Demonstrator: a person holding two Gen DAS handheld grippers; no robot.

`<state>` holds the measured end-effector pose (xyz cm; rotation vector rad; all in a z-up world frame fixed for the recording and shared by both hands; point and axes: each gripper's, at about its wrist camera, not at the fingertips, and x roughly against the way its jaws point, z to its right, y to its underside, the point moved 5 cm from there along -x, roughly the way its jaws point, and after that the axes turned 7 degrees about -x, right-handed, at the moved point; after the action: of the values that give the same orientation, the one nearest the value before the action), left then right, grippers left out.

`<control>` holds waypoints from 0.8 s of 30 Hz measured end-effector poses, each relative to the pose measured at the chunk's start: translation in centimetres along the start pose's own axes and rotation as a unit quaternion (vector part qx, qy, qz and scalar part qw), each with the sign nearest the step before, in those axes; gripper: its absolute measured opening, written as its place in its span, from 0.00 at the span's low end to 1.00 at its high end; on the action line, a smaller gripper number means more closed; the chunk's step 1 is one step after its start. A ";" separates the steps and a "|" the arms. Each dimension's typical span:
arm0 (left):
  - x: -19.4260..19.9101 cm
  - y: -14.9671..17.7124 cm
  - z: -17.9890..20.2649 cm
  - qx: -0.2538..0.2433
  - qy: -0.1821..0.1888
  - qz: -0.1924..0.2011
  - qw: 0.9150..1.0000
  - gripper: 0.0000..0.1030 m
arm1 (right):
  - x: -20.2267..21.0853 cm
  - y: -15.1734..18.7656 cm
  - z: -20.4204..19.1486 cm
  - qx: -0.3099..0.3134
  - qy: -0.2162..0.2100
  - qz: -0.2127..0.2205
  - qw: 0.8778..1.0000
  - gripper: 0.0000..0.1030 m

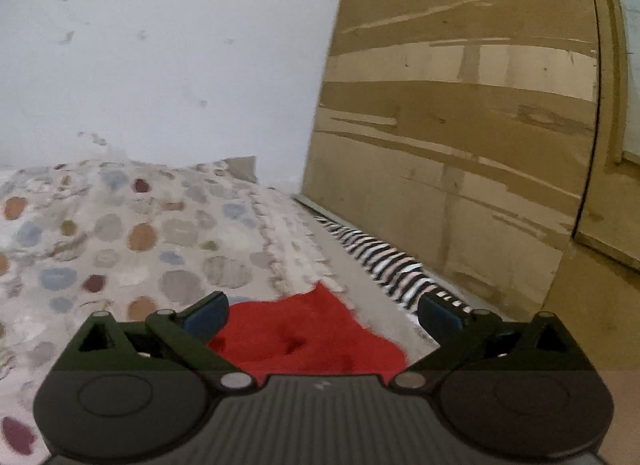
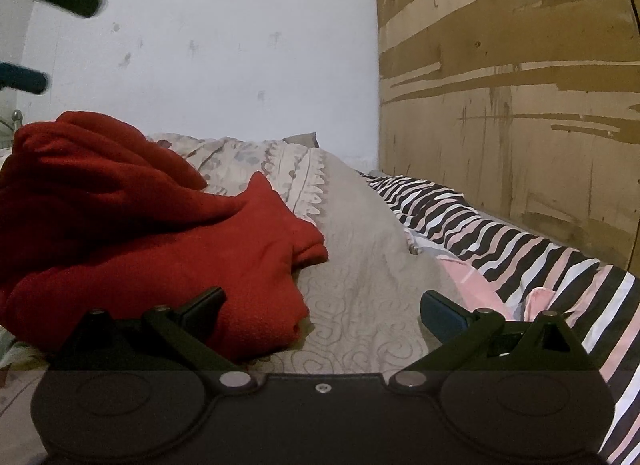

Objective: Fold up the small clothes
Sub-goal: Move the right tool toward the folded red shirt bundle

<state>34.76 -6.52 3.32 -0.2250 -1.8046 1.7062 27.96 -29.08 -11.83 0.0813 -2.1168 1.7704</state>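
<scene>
Hovering low over a bed, left gripper point(image 1: 322, 315) with jaws spread as wide as they go, nothing between the blue pads; directly under and just ahead of it, a soft red fleece garment point(image 1: 308, 335), slack on the covers and touched by neither finger. Seemingly let go on purpose, judging by the loose, unpinched lie of the cloth beneath open jaws. Beyond that gripper, a pale bedspread printed with coloured dots point(image 1: 120, 233); to its right, a black-and-white striped sheet point(image 1: 384, 261) running along a scuffed brown wooden panel point(image 1: 460, 125).

Resting lower and to the other side, right gripper point(image 2: 320, 309), jaws likewise wide apart and holding nothing, left finger just in front of the garment's near edge, right finger over bare grey swirl-patterned fabric point(image 2: 360, 285). Whether that left finger touches the fleece: cannot tell. Probably parked there to wait for the next pinch at the near hem.

Seen from the right wrist, red fleece garment point(image 2: 140, 225) heaped rather than flat: bulkiest and highest far to the gripper's left, tapering toward a corner ahead and slightly right. Long axis roughly from the near-left heap out to that far-right corner, slanting across the bed, not square to either gripper. Layers doubled over one another, so folding judged begun but untidy; squaring and flattening likely still needed. Blurred at upper left of this view, dark fingers of the other gripper, raised well above the heap.
</scene>
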 end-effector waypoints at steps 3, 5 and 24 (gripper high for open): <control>1.4 2.6 -2.3 -0.020 -0.023 0.001 1.000 1.00 | -0.4 -0.1 0.2 -0.003 -0.010 -0.018 1.000 1.00; 2.0 4.2 -3.4 -0.015 -0.029 -0.004 0.999 1.00 | -0.7 -0.2 0.5 -0.018 -0.017 -0.033 0.999 1.00; -0.2 9.3 -4.4 -0.029 -0.012 -0.002 1.000 1.00 | -5.3 -8.4 -3.7 -0.185 -0.232 -0.189 0.936 1.00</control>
<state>34.62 -1.61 -5.69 -0.2274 -1.8720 1.6623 36.13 -28.33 -5.19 0.8161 -2.5019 1.1858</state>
